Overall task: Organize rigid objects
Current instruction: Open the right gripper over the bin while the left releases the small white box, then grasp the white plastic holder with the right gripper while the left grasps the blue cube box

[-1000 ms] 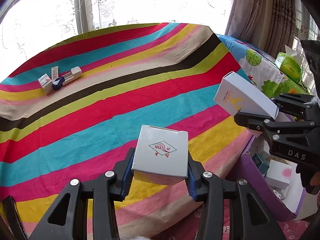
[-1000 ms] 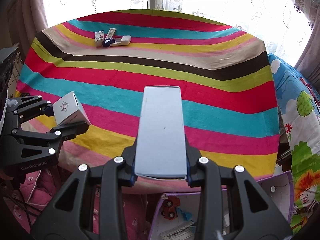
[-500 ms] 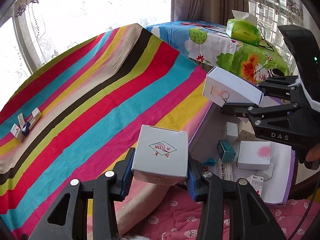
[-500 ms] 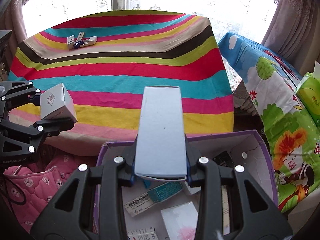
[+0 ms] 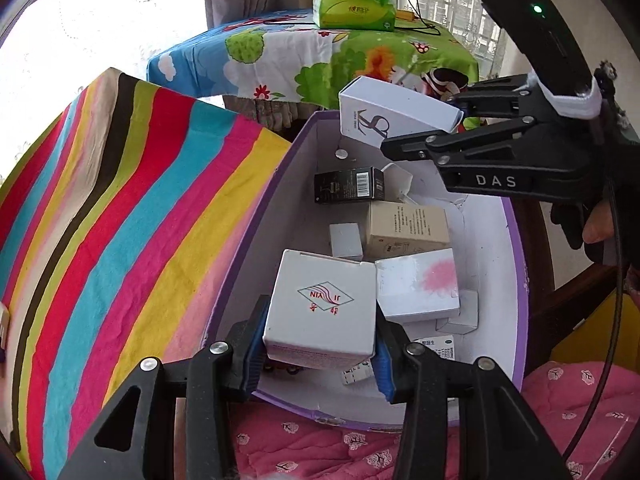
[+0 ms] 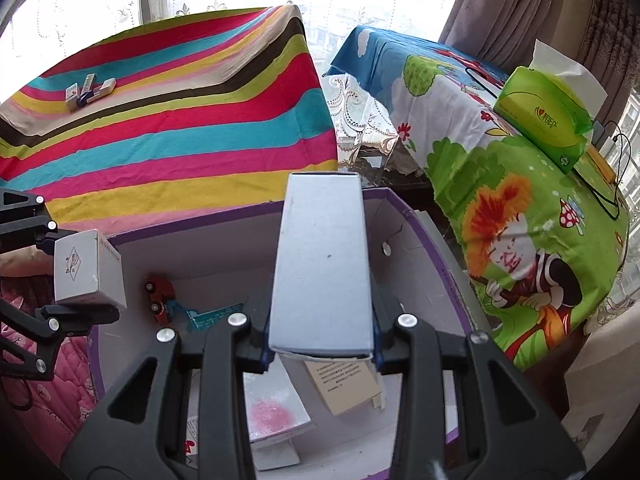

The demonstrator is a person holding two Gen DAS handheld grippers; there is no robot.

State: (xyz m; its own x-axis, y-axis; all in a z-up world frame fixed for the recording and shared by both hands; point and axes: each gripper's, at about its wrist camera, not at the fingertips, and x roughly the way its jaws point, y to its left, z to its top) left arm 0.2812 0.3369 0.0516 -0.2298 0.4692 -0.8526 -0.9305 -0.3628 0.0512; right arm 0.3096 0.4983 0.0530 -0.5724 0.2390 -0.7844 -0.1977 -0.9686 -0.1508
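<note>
both held cartons now hang over the purple box [image 5: 256, 216], off the striped cloth [image 5: 120, 200].

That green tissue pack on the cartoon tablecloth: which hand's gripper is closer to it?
Right. The right gripper, holding a long white box, hangs nearer the green tissue pack; the left gripper hangs farther away, beside the striped cloth.

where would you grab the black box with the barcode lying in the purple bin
Judging by its pose, take the black box from above across its two long sides. It lies flat near the purple bin far wall, with bare floor before it; the beige box crowds its right end.
</note>
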